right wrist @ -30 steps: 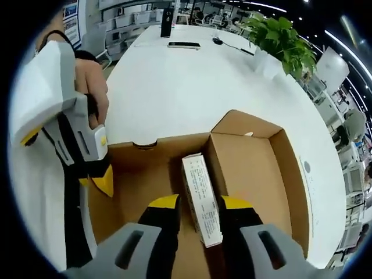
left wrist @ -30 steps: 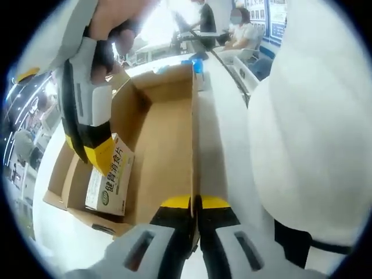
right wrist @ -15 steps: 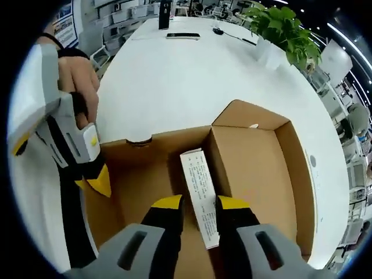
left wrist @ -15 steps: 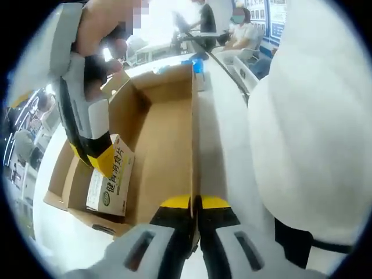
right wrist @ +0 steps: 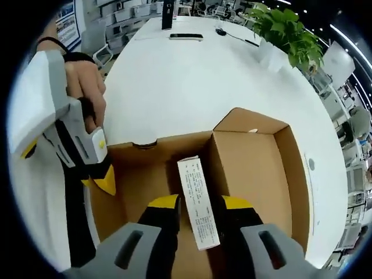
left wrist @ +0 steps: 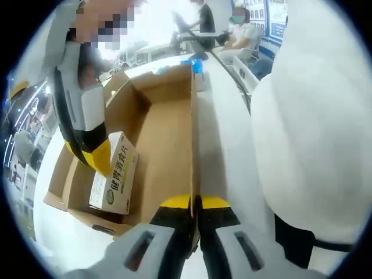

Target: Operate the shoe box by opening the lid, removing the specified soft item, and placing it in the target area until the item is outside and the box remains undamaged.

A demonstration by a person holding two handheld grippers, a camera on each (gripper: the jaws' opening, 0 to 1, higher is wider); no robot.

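Note:
An open brown cardboard shoe box (left wrist: 165, 125) (right wrist: 256, 168) lies on a white table (right wrist: 174, 87). My left gripper (left wrist: 195, 204) is shut on the top edge of the box's side wall; in the right gripper view the left gripper (right wrist: 100, 177) sits at the box's left wall. My right gripper (right wrist: 199, 203) is shut on a white carton with printed text (right wrist: 195, 186), held inside the box. From the left gripper view, the right gripper (left wrist: 96, 154) holds the carton (left wrist: 116, 177) tilted, just above the box floor.
A potted green plant (right wrist: 285, 35) and a dark phone (right wrist: 186, 36) stand at the table's far side. A person's white sleeve (left wrist: 314, 128) hangs close on the right. People sit in the background (left wrist: 238, 29). A blue item (left wrist: 197, 65) lies beyond the box.
The right gripper has raised and tilted the white carton slightly inside the box. The left gripper stays clamped on the box wall.

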